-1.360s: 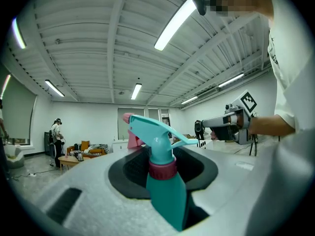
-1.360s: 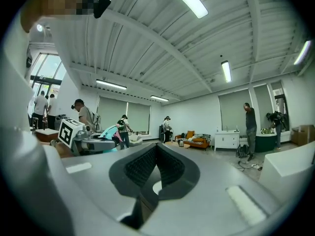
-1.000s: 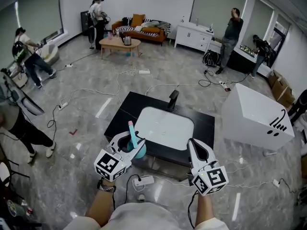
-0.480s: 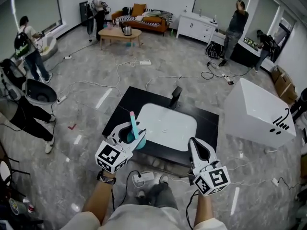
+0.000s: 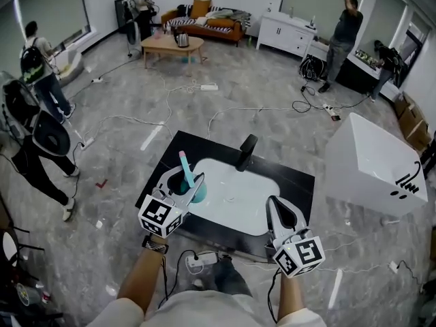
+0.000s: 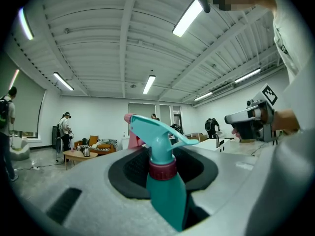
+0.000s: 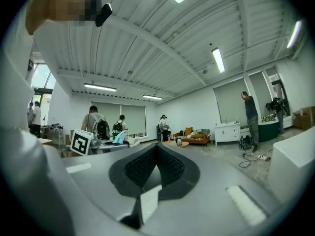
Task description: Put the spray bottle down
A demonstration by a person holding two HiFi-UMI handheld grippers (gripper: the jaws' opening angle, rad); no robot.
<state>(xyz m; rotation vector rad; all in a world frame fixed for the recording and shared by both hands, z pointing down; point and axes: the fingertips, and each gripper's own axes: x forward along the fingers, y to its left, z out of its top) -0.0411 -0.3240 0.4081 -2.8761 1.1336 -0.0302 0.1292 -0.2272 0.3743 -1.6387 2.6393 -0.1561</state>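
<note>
A teal spray bottle (image 5: pixel 198 189) with a pink trigger stands upright between the jaws of my left gripper (image 5: pixel 184 180), which is shut on its body. It hangs over the left rim of a white basin (image 5: pixel 238 197) set in a black table (image 5: pixel 162 167). In the left gripper view the spray bottle (image 6: pixel 165 193) fills the gap between the jaws of the left gripper (image 6: pixel 162 157), its spray head pointing right. My right gripper (image 5: pixel 274 205) hovers at the table's near right edge. The right gripper (image 7: pixel 156 150) has its pads together with nothing between them.
A black faucet (image 5: pixel 245 151) stands at the basin's far edge. A large white tub (image 5: pixel 371 163) sits on the floor to the right. A power strip (image 5: pixel 204 258) and cables lie below the table's near edge. Several people stand around the room's edges.
Both grippers have moved forward toward the table. The spray bottle, held throughout, has gone from before the table's near left corner to over the basin's left rim.
</note>
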